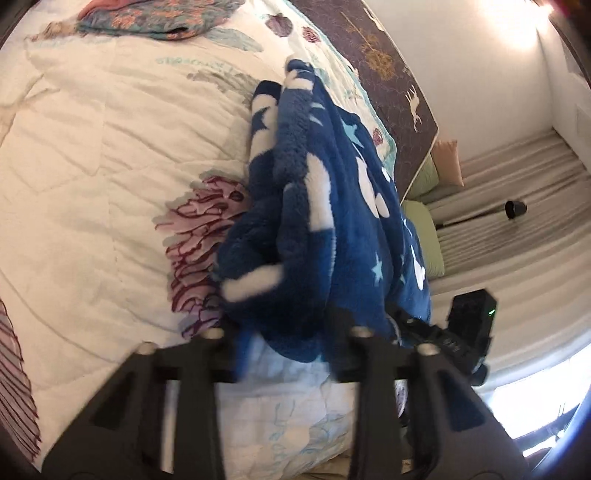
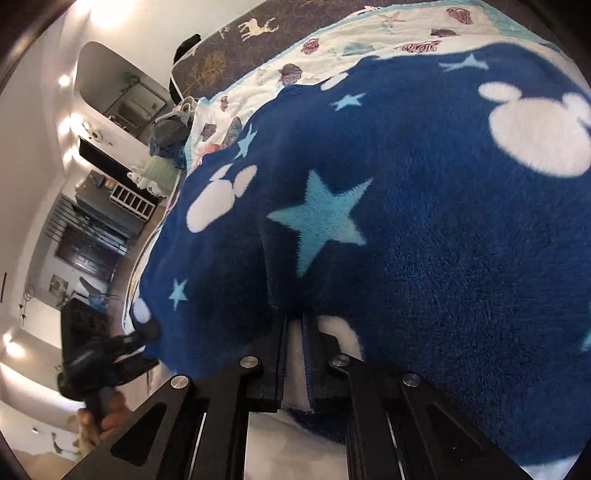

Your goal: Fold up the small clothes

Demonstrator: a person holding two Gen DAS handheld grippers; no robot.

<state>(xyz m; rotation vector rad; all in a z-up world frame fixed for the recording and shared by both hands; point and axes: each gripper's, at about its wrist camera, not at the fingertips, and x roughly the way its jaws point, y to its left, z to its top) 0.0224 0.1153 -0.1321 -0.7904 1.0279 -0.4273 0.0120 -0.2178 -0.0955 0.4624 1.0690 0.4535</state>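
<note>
Left wrist view showed one blue fleece garment (image 1: 325, 206), printed with white mouse heads and pale stars, bunched on the bed's cream quilt (image 1: 92, 184). The left gripper (image 1: 284, 328) had its fingers part-open, fleece lying between them; whether they pinched it I could not tell. One folded floral cloth (image 1: 147, 18) lay far off, and the right gripper (image 1: 461, 339) sat beside. Right wrist view alone showed the right gripper's fingers (image 2: 271, 369) nearly closed, clamping the garment's edge, plus the left gripper (image 2: 144, 339) touching the hem. No writing was readable.
</note>
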